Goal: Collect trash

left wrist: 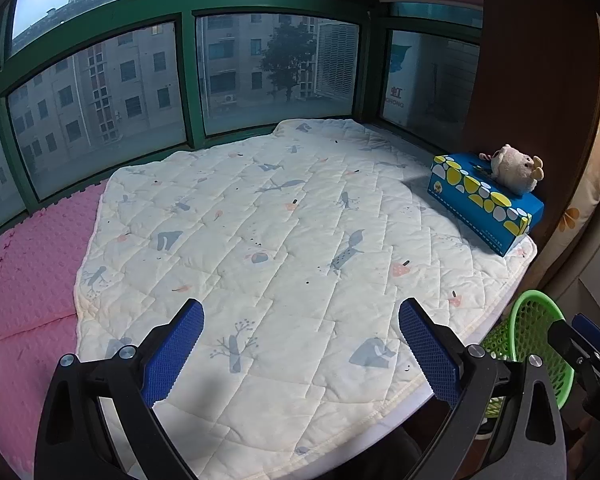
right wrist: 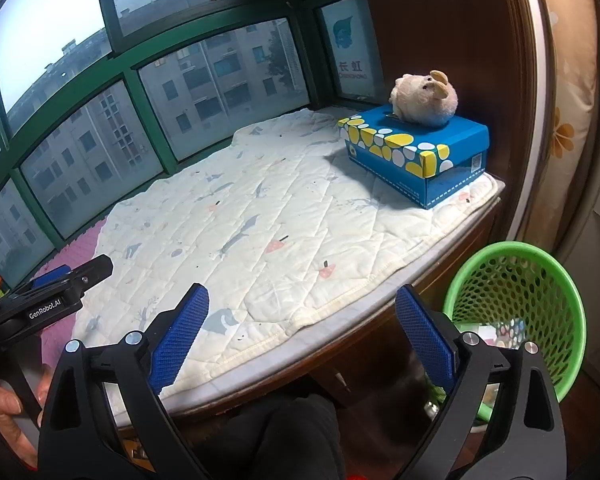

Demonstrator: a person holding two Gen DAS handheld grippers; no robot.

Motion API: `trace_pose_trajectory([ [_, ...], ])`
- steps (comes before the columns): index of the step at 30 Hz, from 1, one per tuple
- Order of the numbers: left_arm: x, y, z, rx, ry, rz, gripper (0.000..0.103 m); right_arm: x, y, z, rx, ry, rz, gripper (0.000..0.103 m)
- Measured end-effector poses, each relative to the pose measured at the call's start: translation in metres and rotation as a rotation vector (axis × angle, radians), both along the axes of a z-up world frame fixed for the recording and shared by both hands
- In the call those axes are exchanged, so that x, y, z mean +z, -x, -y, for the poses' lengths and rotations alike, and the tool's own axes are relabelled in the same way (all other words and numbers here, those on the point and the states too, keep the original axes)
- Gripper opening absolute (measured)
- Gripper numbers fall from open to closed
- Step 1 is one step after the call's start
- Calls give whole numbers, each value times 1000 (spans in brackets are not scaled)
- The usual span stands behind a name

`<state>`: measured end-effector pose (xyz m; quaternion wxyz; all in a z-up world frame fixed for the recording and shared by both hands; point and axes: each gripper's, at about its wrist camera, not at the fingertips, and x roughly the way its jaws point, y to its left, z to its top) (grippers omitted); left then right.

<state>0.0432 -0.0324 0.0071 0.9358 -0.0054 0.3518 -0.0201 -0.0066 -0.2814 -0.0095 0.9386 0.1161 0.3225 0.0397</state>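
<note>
A green mesh basket (right wrist: 540,280) stands on the floor beside the window seat, with some wrappers and paper showing at its bottom. In the left wrist view the same basket (left wrist: 536,328) sits low at the right. My left gripper (left wrist: 300,320) hovers open over the near part of the white quilted mat (left wrist: 280,220), with nothing between its blue pads. My right gripper (right wrist: 302,308) is also open and empty, above the mat's front edge, its right finger close to the basket. No loose trash shows on the mat.
A blue tissue box (right wrist: 420,152) with a plush toy (right wrist: 424,98) on top stands at the mat's far right corner. Pink foam mat (left wrist: 32,272) lies to the left. Green-framed windows (left wrist: 188,80) close off the back. A hand (right wrist: 8,412) grips the left tool.
</note>
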Motion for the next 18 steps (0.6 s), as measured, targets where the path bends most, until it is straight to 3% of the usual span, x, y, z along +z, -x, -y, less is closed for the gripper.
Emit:
trace_pose_trajectory([
  [18, -1, 2, -2, 15, -2, -4, 95, -1, 0, -2, 5, -3, -2, 94],
])
